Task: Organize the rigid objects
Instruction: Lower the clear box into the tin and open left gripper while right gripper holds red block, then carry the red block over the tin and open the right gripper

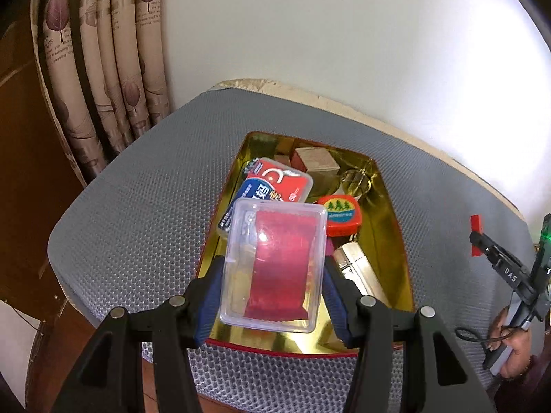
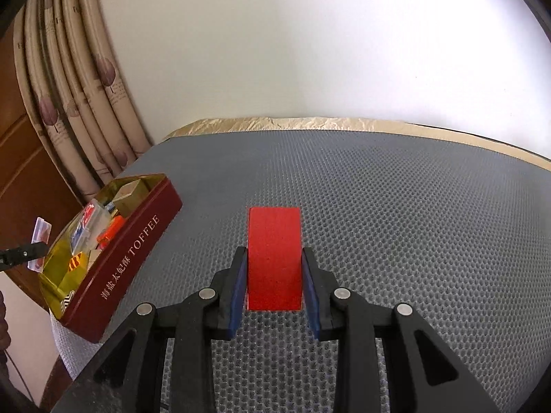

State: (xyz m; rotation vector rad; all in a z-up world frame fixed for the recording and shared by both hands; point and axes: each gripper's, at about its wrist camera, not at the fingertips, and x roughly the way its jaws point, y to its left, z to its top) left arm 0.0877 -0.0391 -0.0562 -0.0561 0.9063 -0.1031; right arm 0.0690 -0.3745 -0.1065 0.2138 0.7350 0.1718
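My left gripper (image 1: 272, 275) is shut on a clear plastic box (image 1: 273, 265) with a red packet inside, held above the near end of the open toffee tin (image 1: 396, 227). The tin, gold inside and dark red outside (image 2: 137, 251), holds a red-and-blue card box (image 1: 275, 182), a round red tape measure (image 1: 341, 215), a wooden block (image 1: 315, 160), keys and a metal piece. My right gripper (image 2: 274, 275) is shut on a red rectangular block (image 2: 274, 258) above the grey mat, right of the tin. The clear box also shows in the right wrist view (image 2: 40, 237).
The grey honeycomb mat (image 2: 396, 213) covers a round table against a white wall. Patterned curtains (image 1: 103, 69) hang at the back left beside wooden furniture. The right gripper and the hand holding it show at the right edge of the left wrist view (image 1: 509, 275).
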